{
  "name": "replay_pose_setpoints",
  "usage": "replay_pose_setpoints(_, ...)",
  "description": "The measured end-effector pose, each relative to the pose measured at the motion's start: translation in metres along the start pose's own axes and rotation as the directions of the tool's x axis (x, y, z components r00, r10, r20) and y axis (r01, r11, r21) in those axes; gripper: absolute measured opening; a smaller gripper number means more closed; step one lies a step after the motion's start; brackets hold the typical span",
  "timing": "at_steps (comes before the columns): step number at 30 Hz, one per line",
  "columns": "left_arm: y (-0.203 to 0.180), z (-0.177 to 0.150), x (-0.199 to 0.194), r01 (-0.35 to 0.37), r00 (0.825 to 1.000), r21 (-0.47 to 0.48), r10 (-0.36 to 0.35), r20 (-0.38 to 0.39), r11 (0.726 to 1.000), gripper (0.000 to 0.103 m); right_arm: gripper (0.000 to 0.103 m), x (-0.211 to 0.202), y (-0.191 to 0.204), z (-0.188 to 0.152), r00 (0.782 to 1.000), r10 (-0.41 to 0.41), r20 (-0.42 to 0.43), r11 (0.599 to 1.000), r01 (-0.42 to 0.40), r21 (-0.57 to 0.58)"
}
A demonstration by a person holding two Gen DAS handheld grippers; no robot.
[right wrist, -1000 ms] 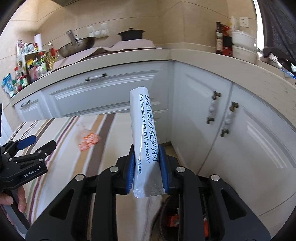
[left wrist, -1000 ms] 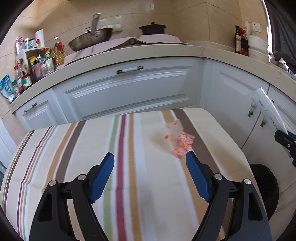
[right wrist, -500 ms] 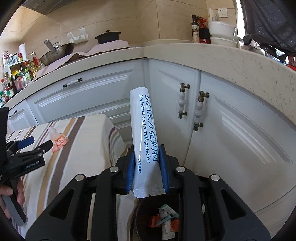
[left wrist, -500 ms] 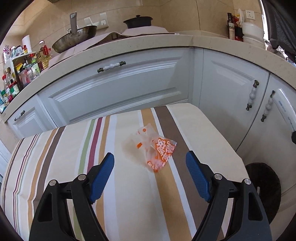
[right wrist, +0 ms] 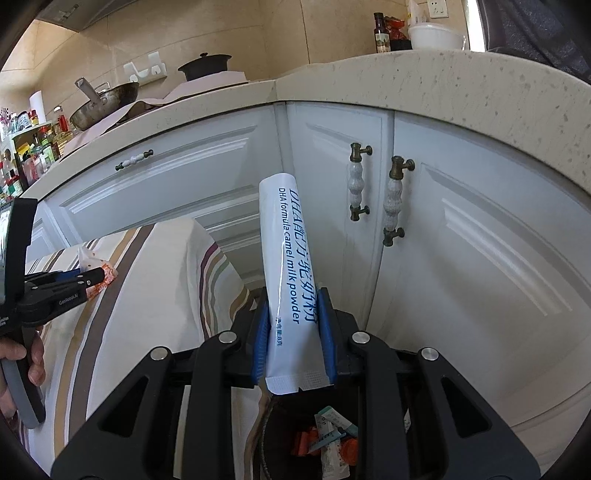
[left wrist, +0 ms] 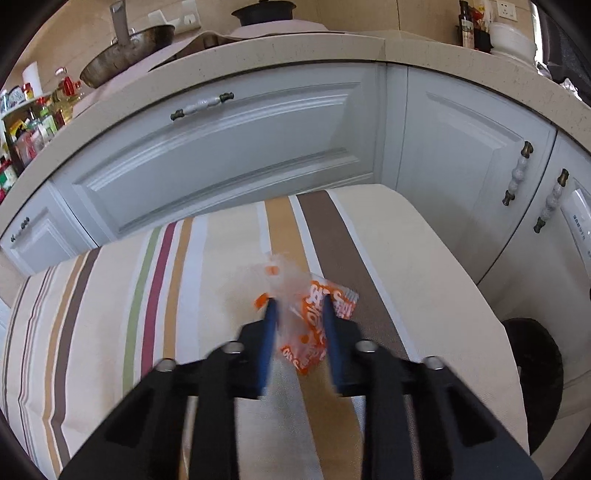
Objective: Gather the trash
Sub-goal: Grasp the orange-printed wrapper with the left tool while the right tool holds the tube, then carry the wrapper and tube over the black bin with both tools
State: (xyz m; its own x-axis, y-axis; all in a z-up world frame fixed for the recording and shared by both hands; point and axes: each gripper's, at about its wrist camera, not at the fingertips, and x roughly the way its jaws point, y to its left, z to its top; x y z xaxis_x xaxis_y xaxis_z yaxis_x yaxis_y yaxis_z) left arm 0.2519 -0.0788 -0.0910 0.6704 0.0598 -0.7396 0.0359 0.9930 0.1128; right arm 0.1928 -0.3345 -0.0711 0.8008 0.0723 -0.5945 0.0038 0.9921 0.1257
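My left gripper [left wrist: 300, 308] is shut on a crumpled orange-and-clear plastic wrapper [left wrist: 304, 321] on the striped tablecloth [left wrist: 166, 295]. From the right wrist view the left gripper [right wrist: 94, 275] and wrapper [right wrist: 105, 271] show at the left. My right gripper [right wrist: 293, 295] is shut on a white milk powder sachet [right wrist: 286, 240] with blue lettering, held upright above a dark trash bin [right wrist: 325, 439] that holds several wrappers. The bin also shows in the left wrist view [left wrist: 535, 365], on the floor to the right of the table.
White cabinet doors [right wrist: 461, 240] with handles [right wrist: 356, 184] stand close behind the bin. The counter [left wrist: 295, 55] above carries a wok [left wrist: 125, 55], a pot [left wrist: 264, 11] and bottles [left wrist: 33, 122]. The table's right edge [left wrist: 461, 277] drops beside the bin.
My left gripper moved forward over the wrapper and closed on it. My right gripper carried the sachet right and down, over the bin.
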Motion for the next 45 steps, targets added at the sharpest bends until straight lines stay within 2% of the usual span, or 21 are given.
replay_pose_setpoints(2,0.001,-0.001,-0.002,0.006,1.000,-0.009,-0.006,0.010,1.000,0.015,0.024,0.001,0.000,-0.001,1.000,0.001,-0.002,1.000,-0.001,0.002)
replay_pose_setpoints(6,-0.001,-0.001,-0.007,0.000,1.000,0.004,0.000,0.029,1.000,0.013,0.024,-0.002,0.001,-0.002,1.000,0.003,-0.002,1.000,-0.003,0.003)
replay_pose_setpoints(22,0.011,-0.019,-0.039,-0.023,0.997,0.006,0.022,0.075,1.000,0.012,0.024,-0.026,0.008,-0.006,1.000,0.002,0.013,1.000,-0.002,0.008)
replay_pose_setpoints(45,0.061,-0.082,-0.122,-0.026,0.992,-0.040,0.031,0.119,0.999,0.013,0.024,-0.108,0.078,-0.043,0.998,0.046,0.035,0.998,-0.045,-0.050)
